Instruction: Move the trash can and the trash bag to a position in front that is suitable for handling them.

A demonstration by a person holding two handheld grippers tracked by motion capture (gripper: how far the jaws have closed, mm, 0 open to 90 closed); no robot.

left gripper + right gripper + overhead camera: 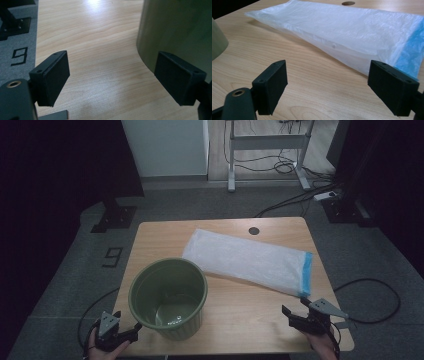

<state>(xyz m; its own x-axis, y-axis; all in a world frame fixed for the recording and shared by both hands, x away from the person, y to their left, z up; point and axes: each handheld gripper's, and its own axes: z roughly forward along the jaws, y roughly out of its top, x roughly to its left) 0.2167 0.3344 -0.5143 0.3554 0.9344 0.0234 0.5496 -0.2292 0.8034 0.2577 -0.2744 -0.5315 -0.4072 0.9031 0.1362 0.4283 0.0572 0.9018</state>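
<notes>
A green plastic bin stands upright at the front left of the wooden table. Behind it and to the right lies a flat white plastic bag with a blue edge band. My left gripper rests at the table's front left corner, open, with the bin's wall just beside its right jaw. My right gripper sits open near the front right edge. In the right gripper view the bag lies just ahead of the jaws, apart from them, with the bin's side at far left.
A round cable hole sits near the table's back edge. Grey carpet surrounds the table, with a "9" floor mark at left, a desk frame and cables behind, and dark stands on both sides.
</notes>
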